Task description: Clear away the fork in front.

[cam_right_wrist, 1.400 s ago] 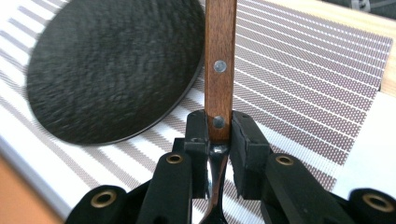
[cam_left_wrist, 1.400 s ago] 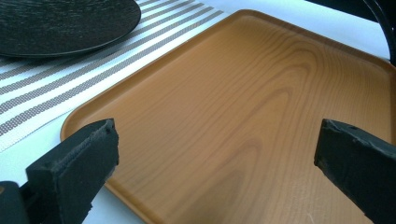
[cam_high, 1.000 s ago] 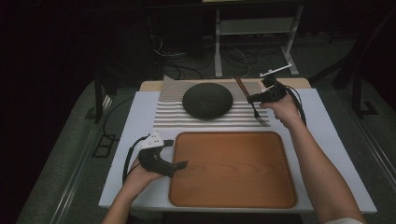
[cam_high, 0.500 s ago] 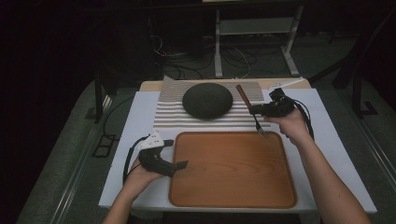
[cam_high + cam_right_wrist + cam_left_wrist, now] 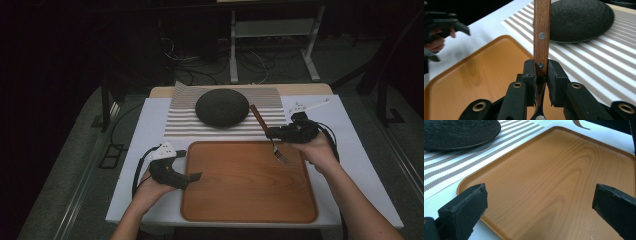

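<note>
The right gripper (image 5: 541,75) has its two black jaws clenched on a fork with a flat brown wooden handle and a metal head (image 5: 541,37); two round metal rivets sit in the handle, one right between the jaws, and the handle rises beyond them while the shiny neck drops below. In the high view the fork's tines hang just over the far right corner of a rectangular wooden tray with rounded corners and a visible grain (image 5: 240,185). Beyond the jaws lies a round, dark, rough-textured plate (image 5: 581,20) on a woven placemat striped grey and white (image 5: 599,65). The left gripper (image 5: 536,202) has its jaws spread wide and released, the tray's smooth surface between them. Everything rests on a white-covered table (image 5: 145,145) in a dark room with cables on the floor.
</note>
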A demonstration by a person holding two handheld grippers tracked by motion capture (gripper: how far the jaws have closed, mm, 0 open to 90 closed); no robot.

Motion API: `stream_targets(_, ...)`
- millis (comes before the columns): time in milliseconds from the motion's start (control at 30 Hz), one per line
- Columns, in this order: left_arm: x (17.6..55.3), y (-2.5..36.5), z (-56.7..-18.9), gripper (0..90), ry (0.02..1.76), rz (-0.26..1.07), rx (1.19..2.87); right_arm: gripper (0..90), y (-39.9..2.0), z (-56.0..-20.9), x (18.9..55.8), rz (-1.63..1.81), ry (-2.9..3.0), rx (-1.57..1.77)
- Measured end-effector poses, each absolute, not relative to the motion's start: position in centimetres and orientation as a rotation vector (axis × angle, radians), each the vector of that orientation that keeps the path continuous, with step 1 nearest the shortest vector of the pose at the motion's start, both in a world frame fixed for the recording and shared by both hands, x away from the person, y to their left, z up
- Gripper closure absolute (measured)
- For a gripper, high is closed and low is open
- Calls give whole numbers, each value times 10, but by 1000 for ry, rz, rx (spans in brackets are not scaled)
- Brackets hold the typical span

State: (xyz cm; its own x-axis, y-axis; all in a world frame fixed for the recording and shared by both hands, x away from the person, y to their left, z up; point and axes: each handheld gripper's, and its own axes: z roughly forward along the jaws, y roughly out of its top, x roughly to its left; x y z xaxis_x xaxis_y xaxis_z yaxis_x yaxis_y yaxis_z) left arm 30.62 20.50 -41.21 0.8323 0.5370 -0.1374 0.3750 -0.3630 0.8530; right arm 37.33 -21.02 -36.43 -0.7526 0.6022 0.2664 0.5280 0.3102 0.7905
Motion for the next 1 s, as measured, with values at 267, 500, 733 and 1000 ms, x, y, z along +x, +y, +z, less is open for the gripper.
stream_targets(267,305,204,-411,0,665,205,1996,768,-207,-373,350,1504,2509,1006)
stream_targets(500,305,201,-408,0,662,203,1980,767,-203,-384,329,1500,2552,990)
stream_targets(733,308,188,-402,0,642,193,1987,767,-201,-389,326,1477,2557,987)
stream_targets(1000,320,171,-393,0,622,163,1957,767,-201,-389,325,1486,2551,983)
